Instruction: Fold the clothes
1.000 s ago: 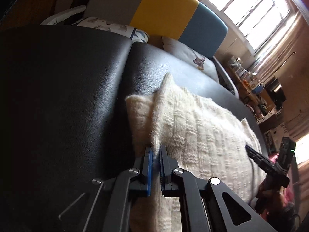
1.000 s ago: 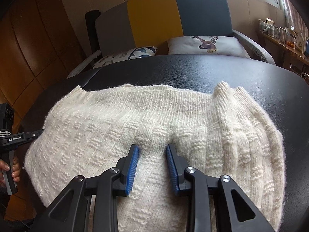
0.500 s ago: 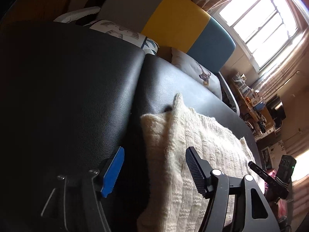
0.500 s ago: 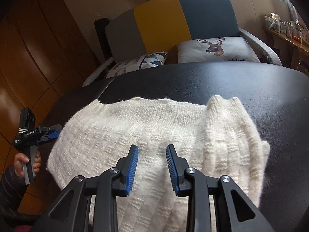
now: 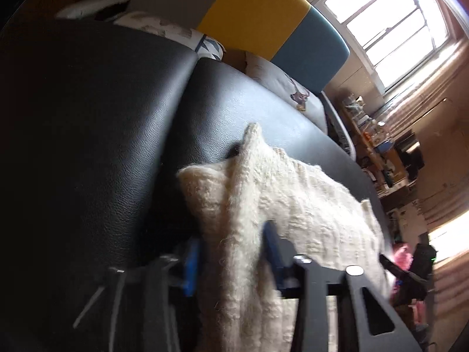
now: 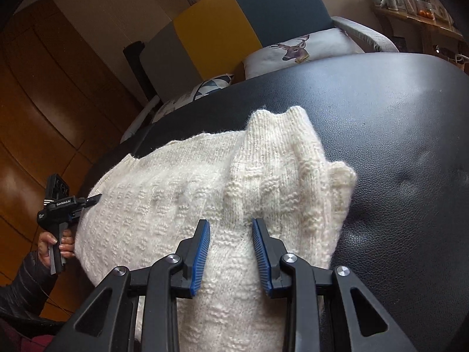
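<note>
I have a cream knitted sweater [image 6: 205,193] lying on a black leather surface [image 6: 395,135], bunched into thick folds, with one ribbed end [image 6: 281,123] standing up toward the far side.

My left gripper [image 5: 231,261] sits at the sweater's near left edge. Its jaws are closing, and a thick fold of the knit [image 5: 234,234] runs between the blue pads [image 5: 190,267]. The view from this gripper is blurred, so I cannot tell whether the pads already press on the wool.

My right gripper [image 6: 231,252] is over the middle of the sweater, jaws partly apart. A raised ridge of the knit lies between its blue pads [image 6: 200,258] and looks pinched there, but I cannot tell for sure that the pads press on it or only rest over it.

From the right gripper's camera I see my left hand [image 6: 55,242] on the left gripper's handle at the sweater's left edge, with a dark sleeve [image 6: 26,284] below it.

Beyond the black surface stands a sofa [image 6: 217,29] with a grey, yellow and blue back, and a cushion with a deer picture [image 6: 296,48] on it. A bright window [image 5: 390,20] is at the upper right of the left gripper's view.
</note>
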Tool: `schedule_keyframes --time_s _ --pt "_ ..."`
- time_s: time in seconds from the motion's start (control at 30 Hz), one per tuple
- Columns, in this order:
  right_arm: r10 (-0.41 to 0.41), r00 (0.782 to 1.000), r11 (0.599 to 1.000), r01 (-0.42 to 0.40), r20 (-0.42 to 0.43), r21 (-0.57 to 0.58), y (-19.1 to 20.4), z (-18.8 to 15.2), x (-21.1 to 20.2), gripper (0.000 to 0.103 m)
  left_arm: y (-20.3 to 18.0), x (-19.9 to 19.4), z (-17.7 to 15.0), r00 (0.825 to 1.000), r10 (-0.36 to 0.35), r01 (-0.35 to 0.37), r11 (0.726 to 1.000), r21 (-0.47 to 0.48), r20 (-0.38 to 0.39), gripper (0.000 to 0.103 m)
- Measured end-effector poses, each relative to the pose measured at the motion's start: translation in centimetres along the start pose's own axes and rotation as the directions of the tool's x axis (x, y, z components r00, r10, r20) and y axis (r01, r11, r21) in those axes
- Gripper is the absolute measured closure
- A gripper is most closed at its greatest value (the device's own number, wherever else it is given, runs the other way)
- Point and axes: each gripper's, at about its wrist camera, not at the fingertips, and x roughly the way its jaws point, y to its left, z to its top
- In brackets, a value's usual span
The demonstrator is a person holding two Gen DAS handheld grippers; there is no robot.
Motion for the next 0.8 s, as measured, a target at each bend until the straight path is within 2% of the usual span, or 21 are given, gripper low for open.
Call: schedule_keyframes --time_s 0.17,0.33,0.4,0.53,0.6,0.63,0.7,0.77,0.8 --pt "-0.077 0.994 0.983 0.062 -0.077 -0.173 2.5 1.0 -0.1 0.073 -0.9 0.1 0.7 0.999 0.026 -0.025 0.999 0.040 -0.018 0.084" --pt "-0.088 0.988 0.949 0.045 -0.126 -0.312 4.4 2.8 -0.8 0.073 -1.1 0.3 2.5 0.997 0.077 -0.077 0.995 0.062 -0.010 0.085" --pt "-0.134 0.978 0.926 0.065 -0.163 -0.373 4.7 3.1 -0.3 0.073 -1.2 0.3 3.3 0.994 0.105 -0.104 0.991 0.080 -0.005 0.085" --pt "-0.236 0.930 0.885 0.085 -0.283 -0.457 4.4 2.0 2.5 0.073 -1.7 -0.4 4.4 0.990 0.140 -0.140 0.983 0.121 0.010 0.085" --pt "-0.264 0.923 0.870 0.104 -0.279 -0.482 4.8 1.5 3.3 0.073 -1.9 -0.9 4.8 0.989 0.149 -0.150 0.979 0.140 0.016 0.085" --pt "-0.272 0.920 0.872 0.113 -0.280 -0.476 4.8 1.5 3.5 0.073 -2.0 -1.2 4.9 0.990 0.140 -0.141 0.979 0.144 0.018 0.085" --pt "-0.284 0.917 0.872 0.125 -0.281 -0.473 4.9 1.4 3.6 0.073 -2.9 -2.3 4.8 0.998 0.068 -0.069 0.988 0.136 0.017 0.085" --pt "-0.278 0.920 0.885 0.132 -0.278 -0.446 4.6 1.4 3.5 0.073 -4.0 -3.5 4.5 0.998 -0.052 0.049 0.993 0.103 0.020 0.085" --pt "-0.273 0.922 0.893 0.136 -0.275 -0.429 4.5 1.4 3.5 0.072 -4.6 -4.1 4.4 0.993 -0.114 0.111 0.990 0.082 0.023 0.085"
